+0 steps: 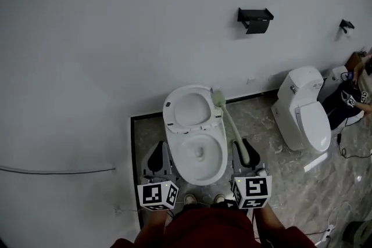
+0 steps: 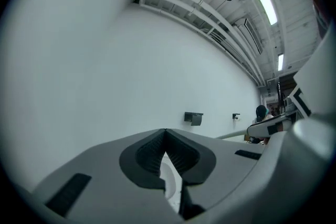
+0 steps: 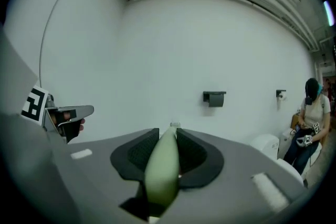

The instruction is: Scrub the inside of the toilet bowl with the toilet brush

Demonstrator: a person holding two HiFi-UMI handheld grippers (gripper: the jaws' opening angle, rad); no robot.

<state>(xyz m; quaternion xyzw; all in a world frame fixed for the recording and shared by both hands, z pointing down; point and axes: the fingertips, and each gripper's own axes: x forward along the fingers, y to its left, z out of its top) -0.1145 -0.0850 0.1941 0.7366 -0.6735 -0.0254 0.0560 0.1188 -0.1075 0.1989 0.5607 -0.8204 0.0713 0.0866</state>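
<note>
The white toilet (image 1: 196, 155) stands straight ahead of me, with its lid (image 1: 187, 108) raised against the wall. My right gripper (image 1: 243, 147) hangs at the bowl's right side, shut on the pale green handle of the toilet brush (image 1: 228, 118). The handle slants up and left, and the brush head (image 1: 218, 98) is in the air beside the lid's right edge, outside the bowl. In the right gripper view the handle (image 3: 163, 165) fills the jaws, with bristles (image 3: 175, 124) showing past them. My left gripper (image 1: 158, 149) is left of the bowl, shut and empty (image 2: 165, 135).
A second white toilet (image 1: 306, 114) stands to the right, with a person (image 1: 353, 97) beyond it. A black paper holder (image 1: 254, 20) hangs on the white wall. The toilet sits on a grey tiled floor (image 1: 142, 136) bounded by white panel at the left.
</note>
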